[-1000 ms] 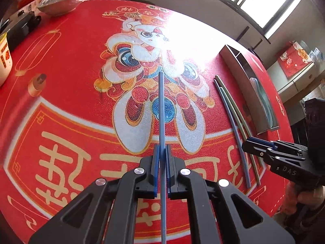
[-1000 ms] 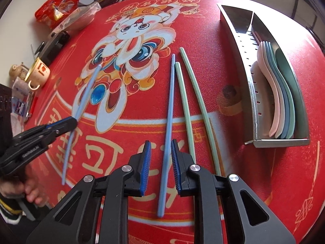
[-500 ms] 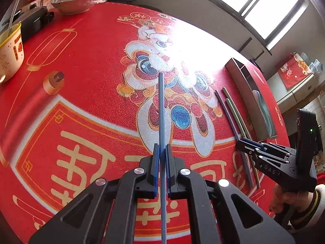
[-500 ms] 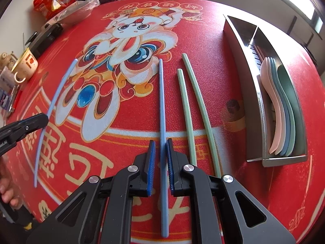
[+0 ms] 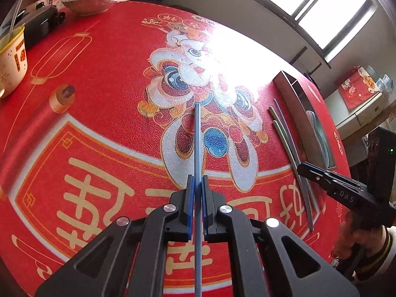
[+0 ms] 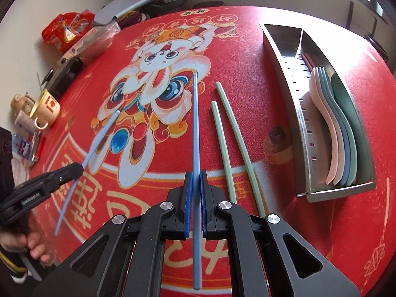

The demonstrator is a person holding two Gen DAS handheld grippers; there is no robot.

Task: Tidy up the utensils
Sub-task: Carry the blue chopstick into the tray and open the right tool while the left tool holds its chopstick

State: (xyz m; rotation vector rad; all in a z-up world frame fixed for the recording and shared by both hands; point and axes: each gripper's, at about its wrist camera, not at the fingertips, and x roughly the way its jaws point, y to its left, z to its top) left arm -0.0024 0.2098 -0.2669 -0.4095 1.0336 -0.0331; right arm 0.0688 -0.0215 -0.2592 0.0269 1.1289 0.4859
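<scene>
Both blue chopsticks gripped, ready for the tray

The left gripper (image 5: 196, 185) clamps one blue chopstick (image 5: 198, 143); the right gripper's (image 6: 195, 180) jaws have just closed on the second chopstick (image 6: 196, 128). Next, I judge: carry both to the steel tray (image 6: 297, 94) at 2 o'clock.

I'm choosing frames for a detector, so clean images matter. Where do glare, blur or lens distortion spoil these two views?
Left wrist view: window glare whites out the red tablecloth behind the blue chopstick; fisheye bends the table edge. Right wrist view: evenly lit, the metal tray curves near the edge, green chopsticks stay sharp.
</scene>
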